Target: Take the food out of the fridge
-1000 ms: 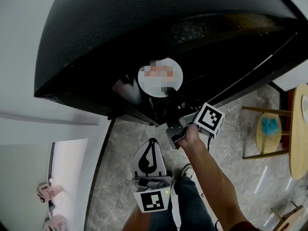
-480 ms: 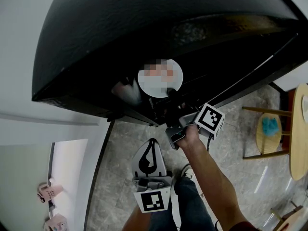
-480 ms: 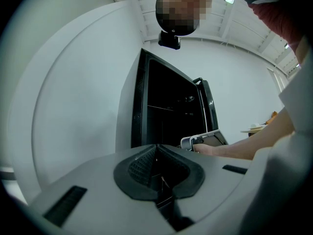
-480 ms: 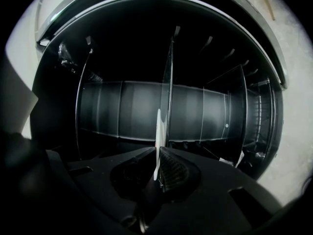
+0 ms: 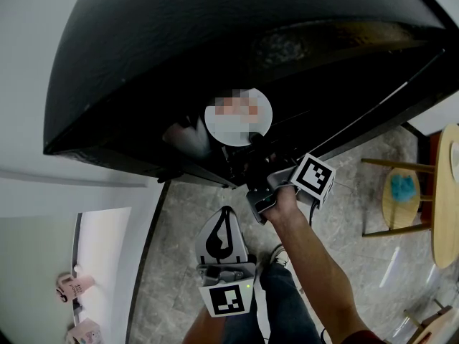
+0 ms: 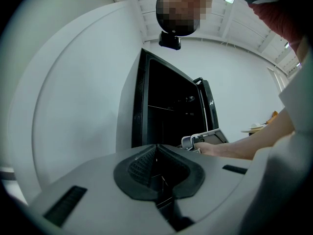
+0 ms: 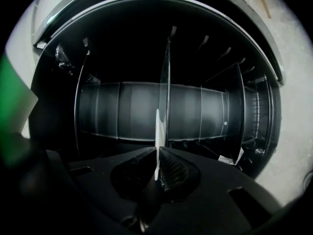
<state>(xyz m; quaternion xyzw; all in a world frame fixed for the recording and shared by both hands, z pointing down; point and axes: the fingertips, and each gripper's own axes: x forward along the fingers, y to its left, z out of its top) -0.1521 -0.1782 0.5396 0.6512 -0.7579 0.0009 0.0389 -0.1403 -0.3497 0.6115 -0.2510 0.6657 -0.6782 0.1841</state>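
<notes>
Right gripper view looks into the dark fridge. Your right gripper has its jaws drawn to a narrow gap on the thin white rim of a plate. They have just been closing, and the pads now press the rim from both sides. The plate shows edge-on there, as a bright upright sliver. It runs close alongside the edge of a glass shelf, which also stands upright in that tilted picture. Whether the plate rests on that shelf cannot be told.

Head view shows the same plate from above as a white disc just under the fridge's black top, at the front of the open compartment. What lies on it cannot be made out. Your right hand reaches in toward it from below, with the marker cube just to the right of the hand.

Your left gripper has its jaws together with nothing between them. In the head view it sits low in front of you, over the grey stone floor, pointing toward the fridge and well short of it. Left gripper view shows the open fridge ahead against a pale wall, and your right hand and forearm stretched into it at the lower right.

Off to the right in the head view stand a wooden stool and the edge of a round table.
</notes>
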